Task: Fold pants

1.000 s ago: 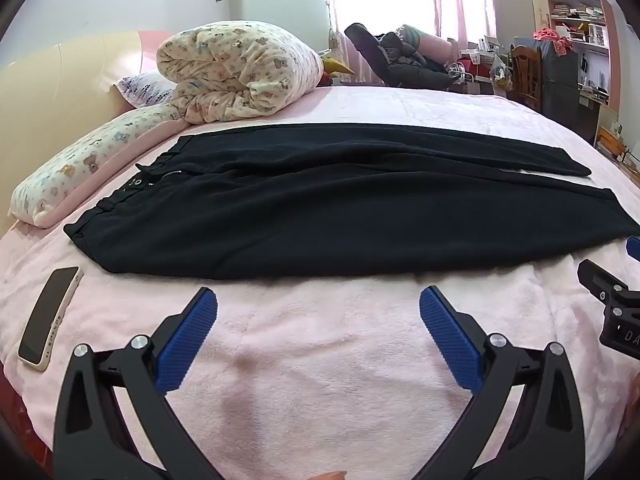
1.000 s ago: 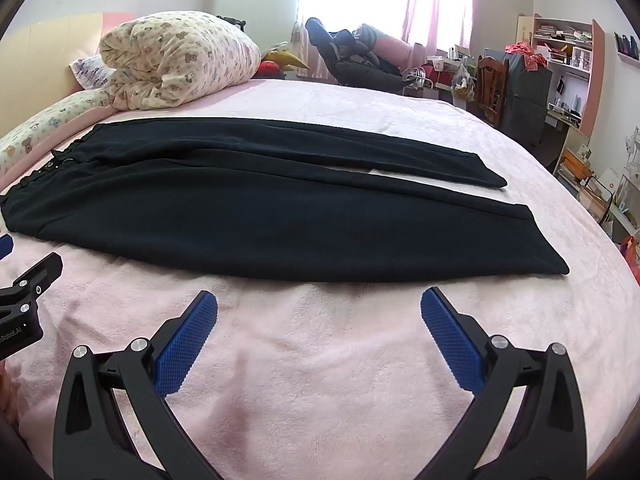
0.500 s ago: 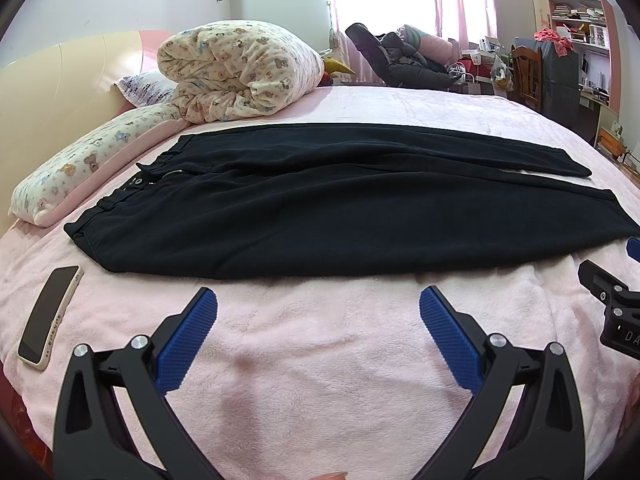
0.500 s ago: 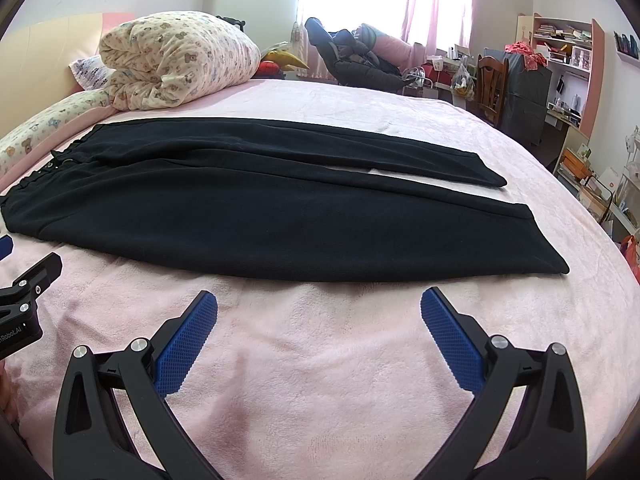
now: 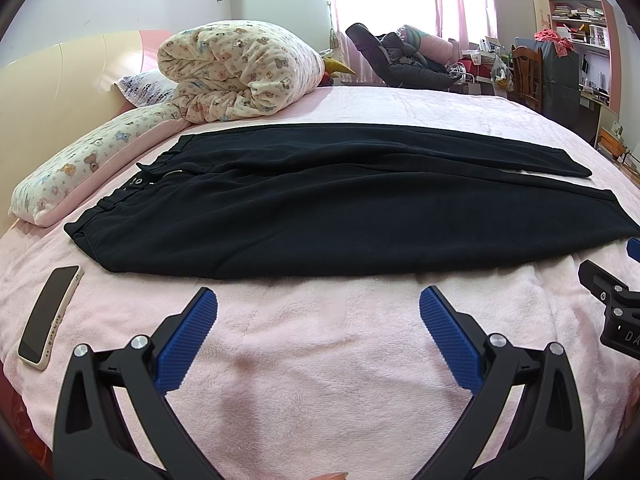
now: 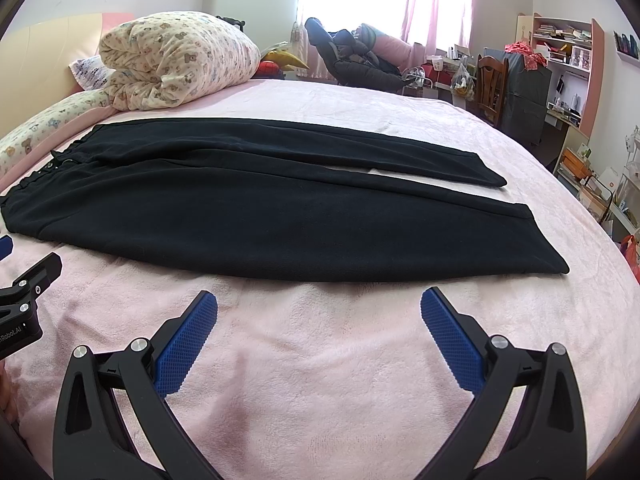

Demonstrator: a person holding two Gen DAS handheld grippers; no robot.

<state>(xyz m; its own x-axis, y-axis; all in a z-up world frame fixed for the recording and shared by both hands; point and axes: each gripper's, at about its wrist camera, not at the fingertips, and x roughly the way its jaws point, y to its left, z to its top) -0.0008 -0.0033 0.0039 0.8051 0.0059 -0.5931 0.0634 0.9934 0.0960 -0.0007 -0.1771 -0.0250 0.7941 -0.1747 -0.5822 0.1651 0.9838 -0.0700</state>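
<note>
Black pants point(image 5: 340, 216) lie flat and unfolded across a pink bed point(image 5: 320, 360), waistband toward the pillows, legs running right. The left gripper point(image 5: 318, 312) and right gripper point(image 6: 319, 312) hover side by side over the blanket just short of the near leg, jaws spread wide, grasping nothing. A phone point(image 5: 48, 322) rests at the bed's left edge.

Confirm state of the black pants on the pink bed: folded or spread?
Spread. The black pants lie flat at full length on the pink plush bedcover, both legs side by side, hems apart.
</note>
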